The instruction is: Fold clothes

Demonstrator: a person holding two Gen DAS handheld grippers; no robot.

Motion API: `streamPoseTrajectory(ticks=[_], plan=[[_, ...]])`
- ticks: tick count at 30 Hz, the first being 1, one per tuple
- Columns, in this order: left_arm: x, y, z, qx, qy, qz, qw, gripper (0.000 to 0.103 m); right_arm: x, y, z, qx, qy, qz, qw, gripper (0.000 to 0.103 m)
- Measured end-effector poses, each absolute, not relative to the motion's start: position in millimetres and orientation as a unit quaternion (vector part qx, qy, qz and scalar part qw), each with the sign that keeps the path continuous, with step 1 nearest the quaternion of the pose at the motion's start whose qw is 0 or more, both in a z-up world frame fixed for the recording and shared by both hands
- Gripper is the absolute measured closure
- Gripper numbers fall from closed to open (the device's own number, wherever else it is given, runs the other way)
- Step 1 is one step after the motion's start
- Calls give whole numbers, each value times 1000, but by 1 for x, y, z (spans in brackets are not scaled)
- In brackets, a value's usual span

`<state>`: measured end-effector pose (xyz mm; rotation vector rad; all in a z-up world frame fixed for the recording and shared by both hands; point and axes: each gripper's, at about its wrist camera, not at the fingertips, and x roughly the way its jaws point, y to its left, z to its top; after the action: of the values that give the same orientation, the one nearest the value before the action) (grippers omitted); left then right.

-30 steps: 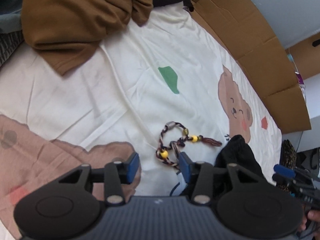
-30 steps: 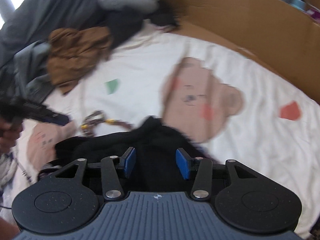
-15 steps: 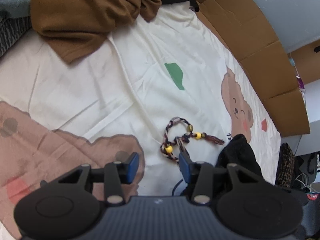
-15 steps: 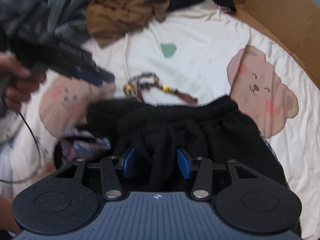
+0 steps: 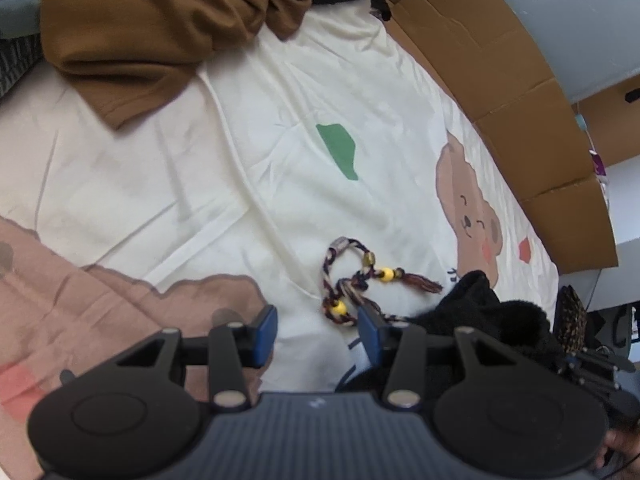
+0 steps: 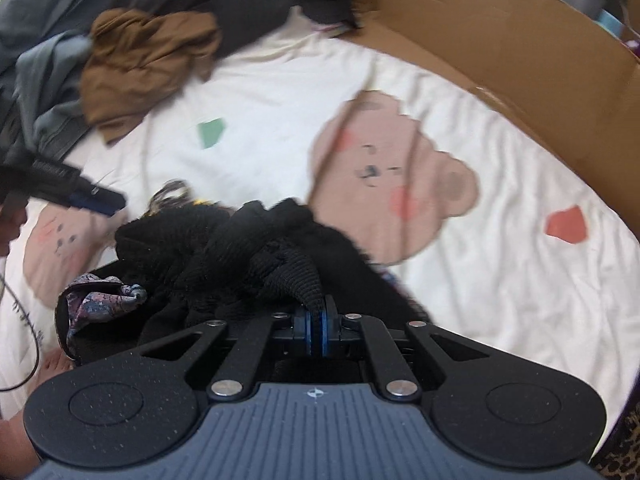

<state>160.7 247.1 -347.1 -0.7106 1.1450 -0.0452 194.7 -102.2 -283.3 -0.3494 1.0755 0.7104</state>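
A black knitted garment (image 6: 240, 248) lies bunched on the cream bear-print sheet (image 6: 500, 280). My right gripper (image 6: 316, 320) is shut on a raised fold of it, and the fabric is pinched between the blue pads. The same garment (image 5: 480, 308) shows at the right of the left wrist view. My left gripper (image 5: 316, 328) hovers open over the sheet (image 5: 200, 200) with nothing between its fingers, close to a braided cord (image 5: 352, 280) with yellow beads. It also appears at the left of the right wrist view as the left gripper (image 6: 92, 200), beside the garment's left end.
A crumpled brown garment (image 5: 160, 20) lies at the far left of the sheet, with grey and dark clothes (image 6: 60, 20) piled behind it. A cardboard wall (image 6: 480, 40) borders the far right side. A patterned cloth (image 6: 104, 300) sits by the black garment's near left.
My right gripper has closed from open onto a fold of the black garment, and its view has swung across the bed. The left gripper has stayed open in about the same place.
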Motion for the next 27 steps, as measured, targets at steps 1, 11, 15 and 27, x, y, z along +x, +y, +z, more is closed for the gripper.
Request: streamPoseTrajectory(ticks=[1,11,15,27], plan=[[162,246,-347,-327,531,-22,781,56,199,-107,-283,-152,502,326,786,100],[158,210,-350,-300,567,-93,762,35,187,-111,-296,-134,519,338,774,100],[153,187,-363,-275,597,-112,745,35,188,-115,-297,-127,519,337,775,100],[146,195,-344,-328,581,-161,727,94,186,-114,-277,-132,504,315,793,86]])
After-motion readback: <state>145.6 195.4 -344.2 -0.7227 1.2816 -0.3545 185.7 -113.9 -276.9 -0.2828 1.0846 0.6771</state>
